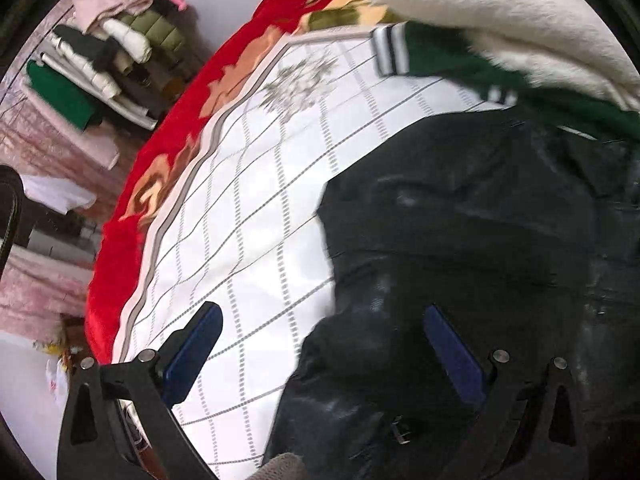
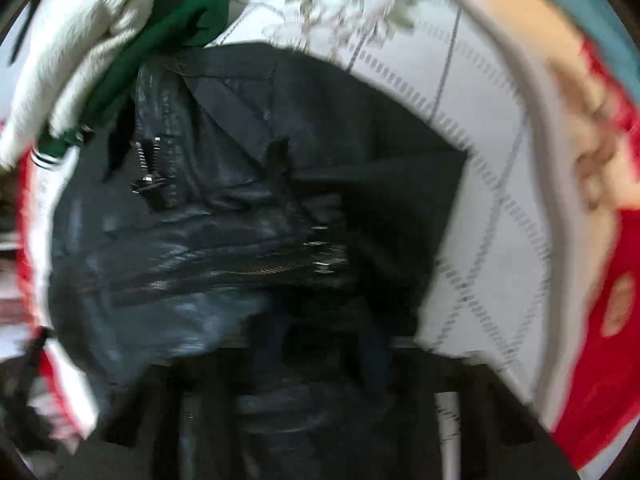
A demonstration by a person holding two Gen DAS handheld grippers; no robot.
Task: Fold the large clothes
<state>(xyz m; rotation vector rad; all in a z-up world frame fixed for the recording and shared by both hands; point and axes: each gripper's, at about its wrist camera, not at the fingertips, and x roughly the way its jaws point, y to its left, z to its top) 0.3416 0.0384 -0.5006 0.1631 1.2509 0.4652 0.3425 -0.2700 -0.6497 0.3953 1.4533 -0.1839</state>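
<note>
A black leather jacket [image 1: 480, 240] with metal zips [image 2: 248, 272] lies spread on the bed. My left gripper [image 1: 322, 314] hovers over the jacket's left edge with its blue pads [image 1: 200, 352] wide apart; that edge runs between the pads and neither pad touches it. My right gripper [image 2: 324, 344] points straight down onto the jacket [image 2: 200, 220]. This view is blurred. The fingers sit close together with dark jacket material bunched around them, so the gripper reads as shut on the jacket. A green garment with striped cuffs [image 1: 440, 60] and a white fluffy one [image 1: 520, 20] lie against the jacket's far side.
The bed has a white quilted cover [image 1: 248, 208] over a red flowered blanket [image 1: 120, 248] along its edge. A pile of folded clothes [image 1: 100, 60] lies beyond the bed at upper left. The green garment [image 2: 180, 12] and the white one [image 2: 80, 40] fill the right view's upper left.
</note>
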